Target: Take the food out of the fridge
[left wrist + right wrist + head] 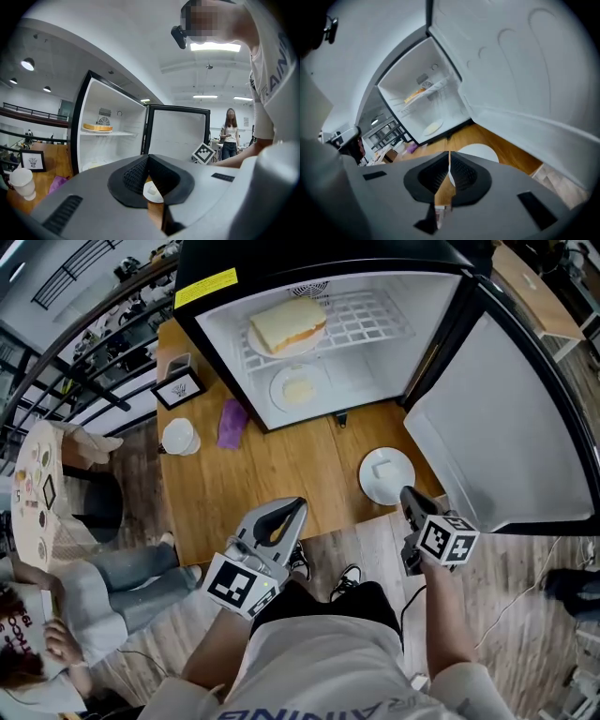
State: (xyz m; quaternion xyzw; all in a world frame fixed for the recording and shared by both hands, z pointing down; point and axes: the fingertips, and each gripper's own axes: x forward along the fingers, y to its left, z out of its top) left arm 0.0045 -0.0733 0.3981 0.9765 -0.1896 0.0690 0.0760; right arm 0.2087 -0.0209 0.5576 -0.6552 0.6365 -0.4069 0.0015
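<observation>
1. Fridge: stands on the wooden bench, with its door swung wide toward 3 o'clock.
2. Sandwich: lies on a plate on the wire shelf, deep in the cabinet. Its long axis runs roughly 9 to 3 o'clock, tipped slightly toward 2.
3. Second plate: carries a pale food portion and sits on the fridge floor, toward the front.
4. Third plate: carries a small white piece and is already out on the bench, just outside the fridge on the door side.
5. Left gripper: jaws clenched with nothing between them, held over the bench's near edge.
6. Right gripper: jaws clenched tip to tip and empty. It hangs at about 5 o'clock of the third plate, near it but apart.
7. Governing relation (judged): the food still inside lies at 12 o'clock from the left gripper and about 11 o'clock from the right. The left gripper appears nearer and better aligned. Either gripper's jaws must release before reaching in, and the round second plate offers no preferred axis.
</observation>
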